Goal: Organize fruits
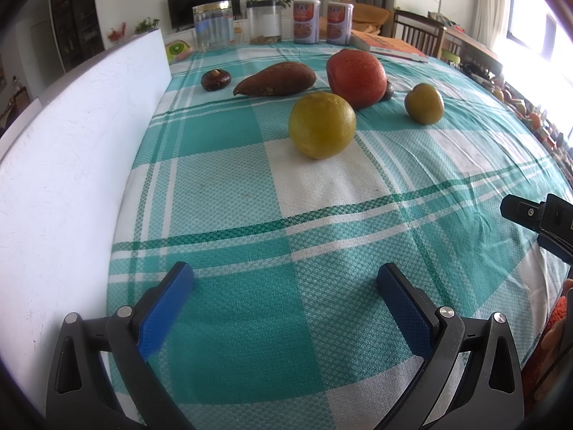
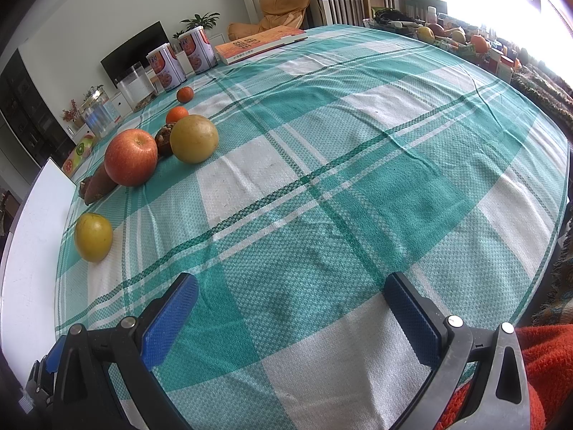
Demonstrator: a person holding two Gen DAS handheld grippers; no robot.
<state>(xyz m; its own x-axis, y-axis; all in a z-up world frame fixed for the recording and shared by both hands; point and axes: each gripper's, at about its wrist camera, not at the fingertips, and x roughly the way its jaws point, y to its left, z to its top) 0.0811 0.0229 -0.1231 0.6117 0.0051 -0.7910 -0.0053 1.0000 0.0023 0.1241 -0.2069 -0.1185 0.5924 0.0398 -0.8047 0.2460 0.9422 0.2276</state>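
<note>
On the green checked tablecloth (image 1: 229, 193) lie a yellow fruit (image 1: 321, 125), a red apple (image 1: 357, 79), a smaller yellow fruit (image 1: 424, 103), a sweet potato (image 1: 275, 79) and a dark brown fruit (image 1: 215, 79). My left gripper (image 1: 284, 276) is open and empty, well short of the near yellow fruit. My right gripper (image 2: 292, 286) is open and empty over bare cloth. In the right wrist view the apple (image 2: 131, 158), a large yellow fruit (image 2: 193, 138), a small yellow fruit (image 2: 93, 237) and two tangerines (image 2: 177, 114) lie far left.
A white foam board (image 1: 71, 150) runs along the table's left edge. Clear jars (image 1: 212, 25), two cans (image 1: 306, 21) and an orange book (image 1: 386, 46) stand at the far edge. The right gripper's body (image 1: 537, 215) shows at the right. A chair (image 2: 343, 3) stands beyond the table.
</note>
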